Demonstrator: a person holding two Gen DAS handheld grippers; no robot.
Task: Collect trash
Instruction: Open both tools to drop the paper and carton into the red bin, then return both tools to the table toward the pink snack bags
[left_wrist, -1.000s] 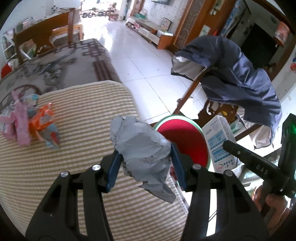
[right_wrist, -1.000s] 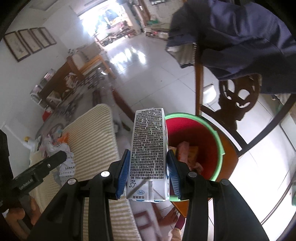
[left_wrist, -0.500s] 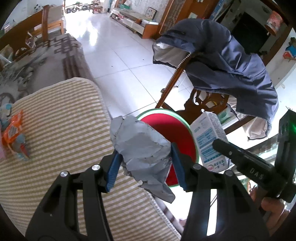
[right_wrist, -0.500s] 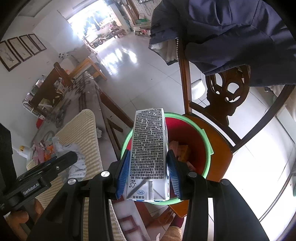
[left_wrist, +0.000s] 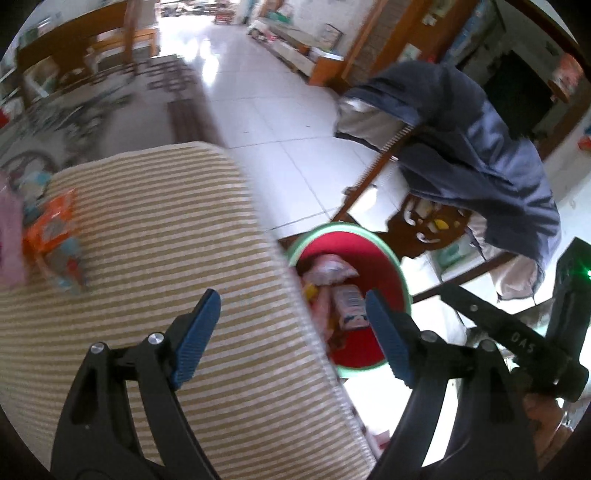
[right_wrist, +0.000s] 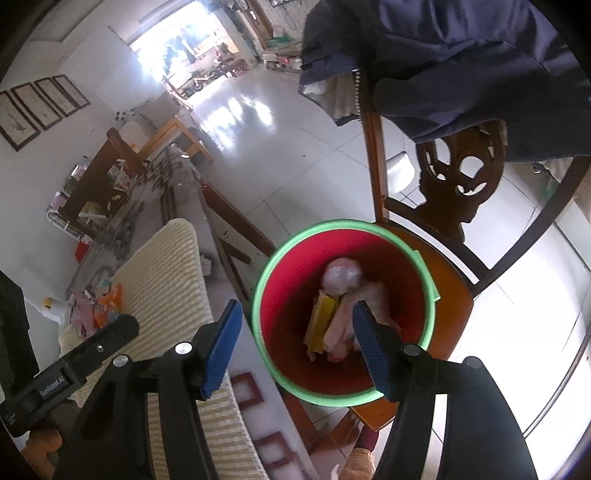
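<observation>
My left gripper (left_wrist: 291, 299) hangs over the edge of the striped cushion (left_wrist: 147, 258), its jaws opening with nothing between them. Just beyond its right finger stands the red bin with a green rim (left_wrist: 340, 227); a small carton (left_wrist: 349, 306) and a pink wrapper (left_wrist: 328, 269) lie inside. My right gripper (right_wrist: 297, 308) is above the same bin (right_wrist: 332, 225), jaws opening and empty too. Down in the bin I see a grey crumpled wad (right_wrist: 341, 275), a yellow pack (right_wrist: 321, 321) and pale wrappers. An orange wrapper (left_wrist: 51, 225) and other litter stay on the cushion at the left.
The bin stands on the orange seat of a dark wooden chair (right_wrist: 454, 295) with a blue jacket (right_wrist: 461, 55) draped over its back. More wrappers (right_wrist: 107, 306) lie at the cushion's far end. White tiled floor (left_wrist: 280, 147) spreads beyond, with low wooden furniture (right_wrist: 110, 177) behind.
Both grippers have opened. The grey wad left the left jaws and the carton left the right jaws; both now lie in the bin. The left gripper's view swung back over the cushion.
</observation>
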